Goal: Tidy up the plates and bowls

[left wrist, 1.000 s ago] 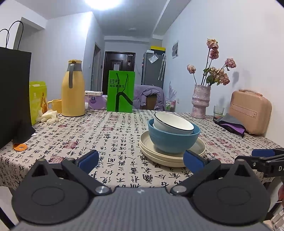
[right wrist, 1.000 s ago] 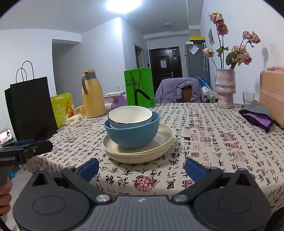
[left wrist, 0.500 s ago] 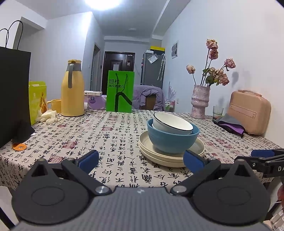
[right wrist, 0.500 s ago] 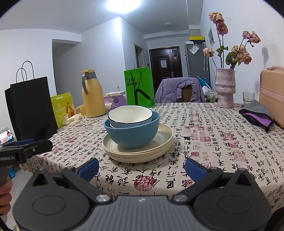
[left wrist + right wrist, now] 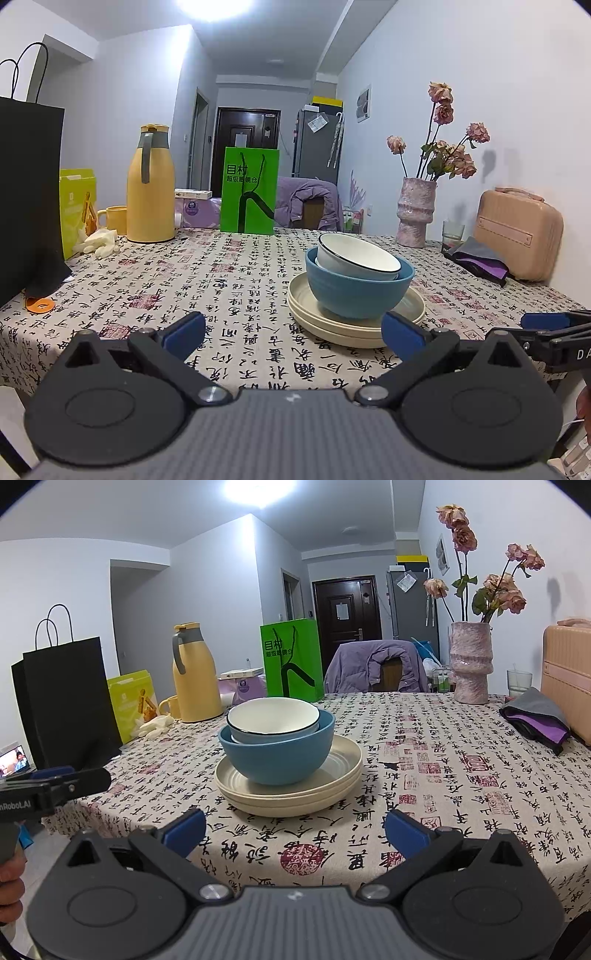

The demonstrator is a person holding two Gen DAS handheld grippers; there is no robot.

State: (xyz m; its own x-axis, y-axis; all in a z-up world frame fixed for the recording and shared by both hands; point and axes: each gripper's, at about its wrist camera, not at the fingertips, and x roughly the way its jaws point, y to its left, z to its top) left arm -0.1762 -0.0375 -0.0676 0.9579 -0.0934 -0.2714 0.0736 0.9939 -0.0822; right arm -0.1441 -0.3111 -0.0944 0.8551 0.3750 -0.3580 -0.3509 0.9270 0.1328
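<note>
On the left of the table (image 5: 461, 775), a black paper bag (image 5: 66, 694) stands at the edge, with a yellow-green box (image 5: 135, 705), a yellow mug (image 5: 170, 707) and a yellow thermos jug (image 5: 194, 675) beside it. The left gripper (image 5: 291, 328) hovers at the near table edge, its blue-tipped fingers (image 5: 184, 330) spread wide and holding nothing. Near the middle, a white bowl (image 5: 273, 714) sits tilted inside a blue bowl (image 5: 275, 753), which rests on two stacked cream plates (image 5: 343, 775); a green paper bag (image 5: 291, 659) stands behind them. The right gripper (image 5: 295, 827) is likewise released, its fingers (image 5: 404, 832) apart and empty, just short of the stack. Further right stand a pink vase (image 5: 471, 662) of dried roses, a glass (image 5: 519, 681), a folded grey-purple cloth (image 5: 535, 718) and a peach case (image 5: 569, 686)
</note>
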